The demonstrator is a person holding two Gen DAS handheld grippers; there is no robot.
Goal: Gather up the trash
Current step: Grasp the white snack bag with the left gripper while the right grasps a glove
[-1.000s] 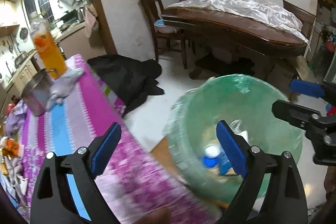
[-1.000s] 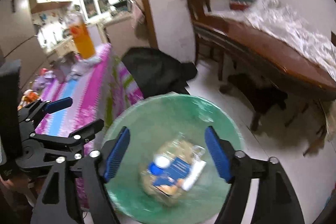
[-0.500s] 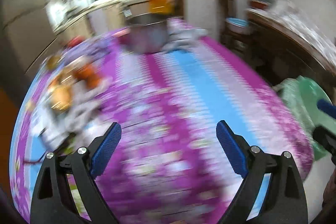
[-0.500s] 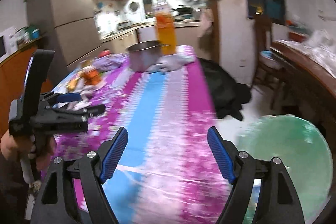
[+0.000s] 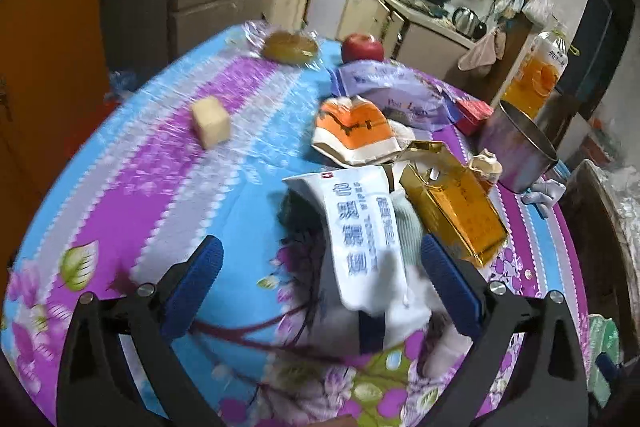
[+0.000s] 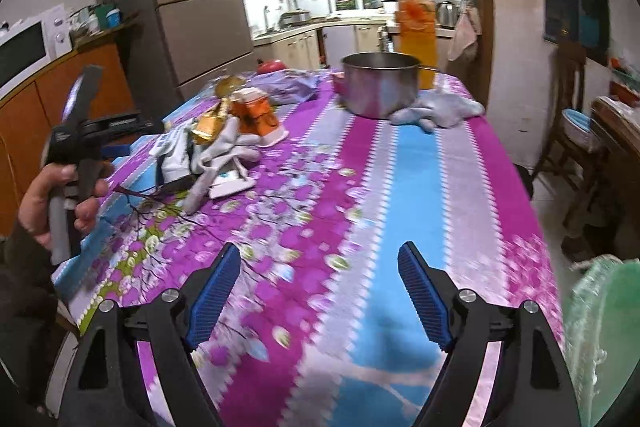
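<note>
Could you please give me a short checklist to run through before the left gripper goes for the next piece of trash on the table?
1. Left hand-held gripper open and holding nothing: ok.
2. Target lined up: ok, the white wipes packet lies between the left jaws.
3. Target free to lift alone: not ok, the gold wrapper and a grey glove crowd its right side.
4. Right hand-held gripper open and clear of the pile: ok, it hangs above bare tablecloth.
5. Green bin within reach: cannot tell, only its rim shows at the table's edge.
6. Steel pot out of the way: ok, it stands farther back.
</note>
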